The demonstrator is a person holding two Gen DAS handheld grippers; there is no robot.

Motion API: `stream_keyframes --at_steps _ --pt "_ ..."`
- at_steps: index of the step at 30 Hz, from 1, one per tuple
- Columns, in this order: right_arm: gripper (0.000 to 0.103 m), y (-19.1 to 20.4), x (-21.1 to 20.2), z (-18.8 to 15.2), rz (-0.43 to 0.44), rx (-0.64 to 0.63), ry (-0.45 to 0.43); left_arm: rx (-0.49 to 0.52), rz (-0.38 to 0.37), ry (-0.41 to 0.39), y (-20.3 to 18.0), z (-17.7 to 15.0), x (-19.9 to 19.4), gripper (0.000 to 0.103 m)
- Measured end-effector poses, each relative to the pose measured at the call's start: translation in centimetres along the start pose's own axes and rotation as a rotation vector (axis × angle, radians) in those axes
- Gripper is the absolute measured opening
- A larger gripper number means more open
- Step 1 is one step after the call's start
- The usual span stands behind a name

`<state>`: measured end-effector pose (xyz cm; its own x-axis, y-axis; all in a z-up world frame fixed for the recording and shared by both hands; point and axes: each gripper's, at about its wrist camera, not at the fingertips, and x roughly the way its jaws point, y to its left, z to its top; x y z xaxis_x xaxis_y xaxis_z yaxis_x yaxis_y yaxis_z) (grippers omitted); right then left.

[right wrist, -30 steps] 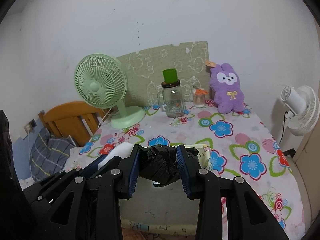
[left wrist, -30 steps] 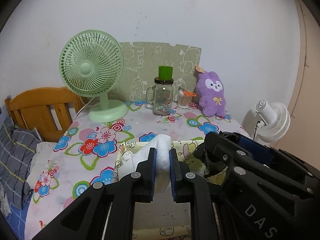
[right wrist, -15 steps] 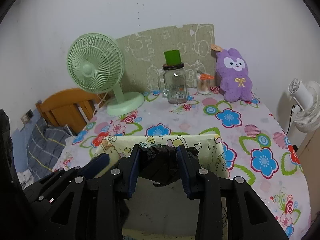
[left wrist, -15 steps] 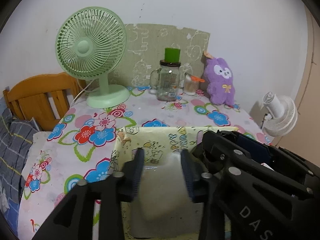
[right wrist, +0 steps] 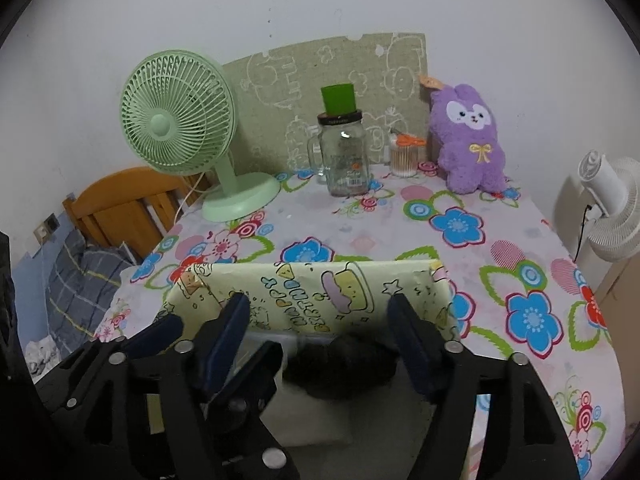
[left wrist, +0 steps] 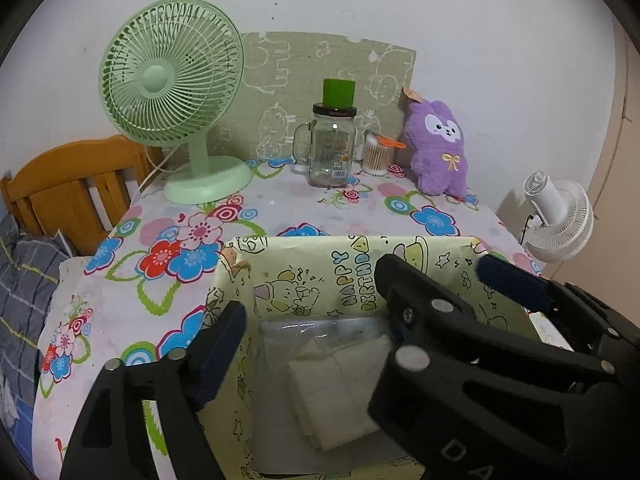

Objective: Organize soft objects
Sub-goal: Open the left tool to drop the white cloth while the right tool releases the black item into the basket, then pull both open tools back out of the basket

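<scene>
A yellow cartoon-print box (left wrist: 320,276) stands at the near edge of the floral table; it also shows in the right wrist view (right wrist: 312,296). A folded white cloth (left wrist: 340,392) lies inside it, below my left gripper (left wrist: 312,320), which is open and empty above the box. A dark soft bundle (right wrist: 340,364) lies in the box between the fingers of my right gripper (right wrist: 320,320), which is open and apart from it. A purple plush rabbit (left wrist: 438,148) sits at the back right of the table (right wrist: 472,152).
A green desk fan (left wrist: 176,92) stands at the back left. A glass jar with a green cup on top (left wrist: 332,144) and a cotton-swab pot (left wrist: 376,156) stand at the back. A wooden bed headboard (left wrist: 60,192) is left; a white fan (left wrist: 556,216) is right.
My left gripper opened and dropped the white cloth into the box. My right gripper then opened and let the dark bundle fall into the box. Both grippers moved forward over the box.
</scene>
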<state>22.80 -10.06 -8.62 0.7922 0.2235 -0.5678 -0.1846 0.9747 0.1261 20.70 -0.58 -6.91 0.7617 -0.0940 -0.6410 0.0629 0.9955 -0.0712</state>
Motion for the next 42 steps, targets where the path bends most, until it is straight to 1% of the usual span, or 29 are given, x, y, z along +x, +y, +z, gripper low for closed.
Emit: stream_keyframes --at_steps 2,5,8,17,27,32,34,42 --pt "0.088 0.0 -0.2 0.0 -0.005 -0.003 -0.003 0.0 0.005 -0.004 -0.1 0.1 -0.2 0.088" --pt "0.091 -0.1 -0.8 0.0 -0.004 -0.003 -0.007 0.002 0.017 -0.004 -0.3 0.0 -0.7 0.091" --pt "0.094 -0.2 -1.6 -0.1 -0.01 -0.002 -0.021 0.009 0.029 -0.022 -0.6 0.1 -1.5 0.094" --pt "0.1 -0.5 -5.3 -0.6 -0.041 0.001 -0.066 0.021 0.002 -0.052 -1.7 -0.5 -4.2 0.097" --pt "0.103 -0.9 -9.6 -2.0 -0.065 0.014 -0.106 0.048 -0.012 -0.089 -3.5 -1.9 -7.8 0.098" --pt "0.103 -1.1 -11.6 -2.8 -0.072 0.009 -0.122 0.052 -0.012 -0.106 -4.2 -2.7 -9.4 0.101" --pt "0.103 -1.2 -12.4 -3.2 -0.071 0.009 -0.13 0.057 -0.005 -0.117 -4.7 -3.0 -10.1 0.103" --pt "0.103 -1.3 -15.0 -4.2 -0.065 -0.012 -0.141 0.054 -0.01 -0.133 -5.7 -4.2 -12.1 0.103"
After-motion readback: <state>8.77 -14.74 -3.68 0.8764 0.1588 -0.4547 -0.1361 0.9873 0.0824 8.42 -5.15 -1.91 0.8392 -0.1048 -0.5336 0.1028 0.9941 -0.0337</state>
